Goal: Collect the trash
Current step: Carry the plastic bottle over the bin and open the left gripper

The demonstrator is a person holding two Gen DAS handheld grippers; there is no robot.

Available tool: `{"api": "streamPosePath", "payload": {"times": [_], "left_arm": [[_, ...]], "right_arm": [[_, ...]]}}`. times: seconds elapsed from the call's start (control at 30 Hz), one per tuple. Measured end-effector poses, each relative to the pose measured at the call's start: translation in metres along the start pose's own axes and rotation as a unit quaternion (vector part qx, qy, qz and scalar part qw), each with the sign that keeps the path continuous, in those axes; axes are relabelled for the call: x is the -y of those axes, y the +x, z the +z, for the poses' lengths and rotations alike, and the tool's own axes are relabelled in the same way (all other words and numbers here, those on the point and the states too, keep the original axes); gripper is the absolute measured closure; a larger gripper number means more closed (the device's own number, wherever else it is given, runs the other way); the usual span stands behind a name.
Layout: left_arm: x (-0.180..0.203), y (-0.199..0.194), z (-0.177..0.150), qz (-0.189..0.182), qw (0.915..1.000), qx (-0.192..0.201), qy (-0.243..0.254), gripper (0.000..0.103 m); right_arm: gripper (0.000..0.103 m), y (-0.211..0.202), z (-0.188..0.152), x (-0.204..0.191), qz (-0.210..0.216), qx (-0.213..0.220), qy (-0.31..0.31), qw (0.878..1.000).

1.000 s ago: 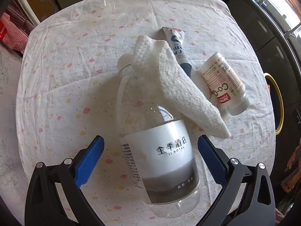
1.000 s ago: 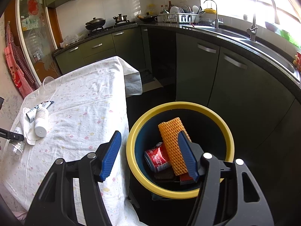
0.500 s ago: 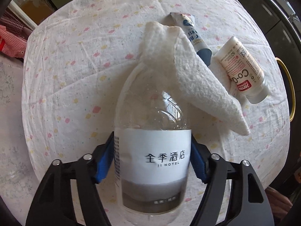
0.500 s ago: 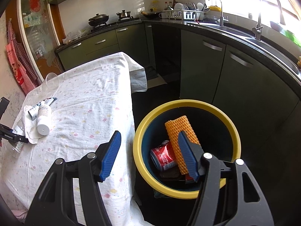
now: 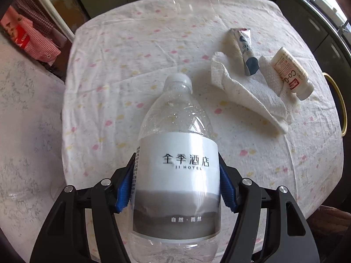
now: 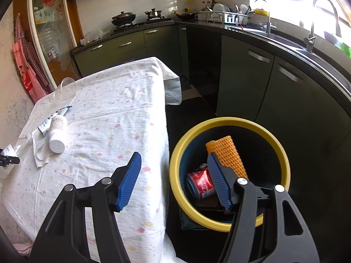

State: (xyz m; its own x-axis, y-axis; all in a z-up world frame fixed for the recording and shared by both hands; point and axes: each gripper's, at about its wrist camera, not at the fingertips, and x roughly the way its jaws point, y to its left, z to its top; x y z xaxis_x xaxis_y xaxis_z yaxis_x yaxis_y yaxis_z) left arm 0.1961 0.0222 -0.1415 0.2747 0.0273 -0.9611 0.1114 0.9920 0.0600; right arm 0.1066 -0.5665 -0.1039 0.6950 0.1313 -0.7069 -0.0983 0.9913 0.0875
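My left gripper [image 5: 176, 182] is shut on a clear plastic water bottle [image 5: 177, 153] with a white hotel label, held lifted above the table. On the table lie a crumpled white paper towel [image 5: 245, 94], a squeezed tube [image 5: 245, 50] and a small white bottle [image 5: 289, 74] with a red mark. My right gripper [image 6: 173, 179] is open and empty, hovering between the table edge and a yellow-rimmed trash bin [image 6: 283, 153] that holds a red can [image 6: 200, 183] and an orange mesh piece [image 6: 228, 153].
The table wears a white flowered cloth [image 5: 131, 65]. A clear plastic cup [image 5: 195, 0] stands at its far edge, also in the right wrist view [image 6: 68, 86]. Dark kitchen cabinets [image 6: 263, 76] and a counter with a sink curve around the bin.
My left gripper closed on the water bottle and lifted it out from under the paper towel, which now lies on the table. The right gripper drifted slightly left of the bin.
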Motion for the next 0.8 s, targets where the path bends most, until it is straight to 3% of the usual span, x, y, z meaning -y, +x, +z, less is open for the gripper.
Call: {"api": "streamPosePath", "payload": {"times": [0.2, 0.47, 0.8], "left_arm": [[0.005, -0.032, -0.023, -0.009, 0.999, 0.043, -0.006, 0.037], [0.029, -0.055, -0.027, -0.02, 0.9967, 0.079, 0.006, 0.037], [0.099, -0.092, -0.015, -0.046, 0.9872, 0.127, 0.085, 0.037]], "right_arm": [[0.043, -0.002, 0.002, -0.009, 0.001, 0.002, -0.01, 1.0], [0.043, -0.005, 0.001, -0.012, 0.001, 0.005, -0.012, 1.0], [0.043, -0.016, -0.003, 0.006, -0.01, 0.015, 0.009, 1.0]]}}
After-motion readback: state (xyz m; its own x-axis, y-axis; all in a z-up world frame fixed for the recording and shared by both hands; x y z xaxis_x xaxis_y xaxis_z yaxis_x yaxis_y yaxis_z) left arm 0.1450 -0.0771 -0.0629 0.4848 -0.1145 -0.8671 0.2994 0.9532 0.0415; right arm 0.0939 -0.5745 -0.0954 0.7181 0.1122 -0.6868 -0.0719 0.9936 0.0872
